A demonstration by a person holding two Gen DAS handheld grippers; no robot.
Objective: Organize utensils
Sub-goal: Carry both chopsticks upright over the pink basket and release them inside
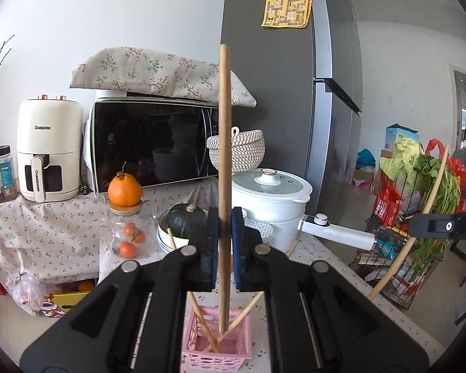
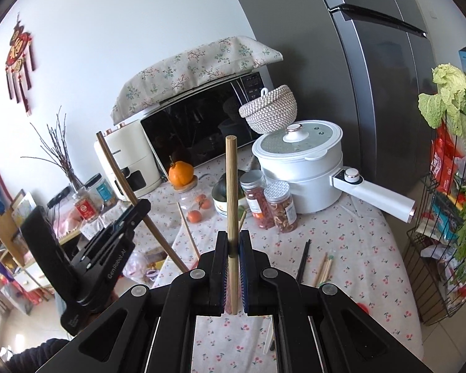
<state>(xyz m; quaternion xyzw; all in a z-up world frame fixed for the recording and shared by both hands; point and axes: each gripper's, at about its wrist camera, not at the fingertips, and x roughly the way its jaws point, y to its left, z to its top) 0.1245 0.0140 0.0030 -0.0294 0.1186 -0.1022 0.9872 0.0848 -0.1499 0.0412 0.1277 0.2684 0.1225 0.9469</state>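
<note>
While both grippers point slightly downward over the cherry-print table (image 2: 341,248), the left gripper (image 1: 223,236) is clamped on a wooden chopstick (image 1: 223,143) standing upright, its lower end inside a pink basket (image 1: 216,356) where two more chopsticks lean crossed. Likewise closed, the right gripper (image 2: 233,248) grips another upright chopstick (image 2: 232,199). On the left gripper's side "GenRobot.AI" is printed; the cream air fryer (image 1: 48,152) reads "CHANGHONG". Loose chopsticks (image 2: 323,267) lie on the table, near two jars (image 2: 271,205) of dried food.
</note>
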